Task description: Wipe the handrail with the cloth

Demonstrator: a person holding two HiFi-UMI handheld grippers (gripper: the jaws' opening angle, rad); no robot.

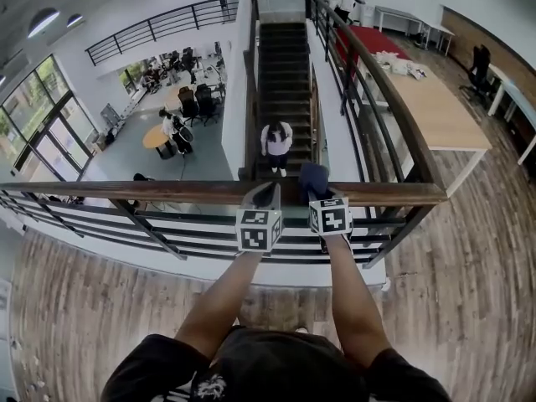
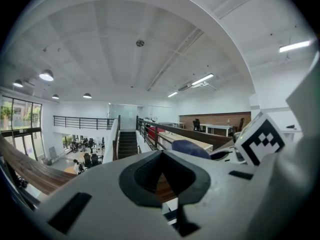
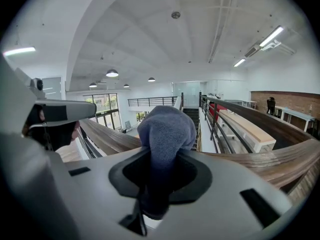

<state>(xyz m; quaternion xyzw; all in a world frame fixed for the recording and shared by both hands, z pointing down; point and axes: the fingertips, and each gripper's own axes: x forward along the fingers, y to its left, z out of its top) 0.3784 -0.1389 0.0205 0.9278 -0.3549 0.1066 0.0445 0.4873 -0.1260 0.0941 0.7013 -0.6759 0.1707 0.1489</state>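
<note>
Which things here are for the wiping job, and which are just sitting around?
For the job:
blue cloth, pinched in the right gripper
wooden handrail
left gripper, shut on nothing

Just sitting around:
long wooden table
staircase
round table downstairs

Head view looks steeply down from the person's head onto the handrail and the staircase beyond. Both gripper views sit at rail height, tight behind their jaws, facing out across that same rail toward the stairs
</note>
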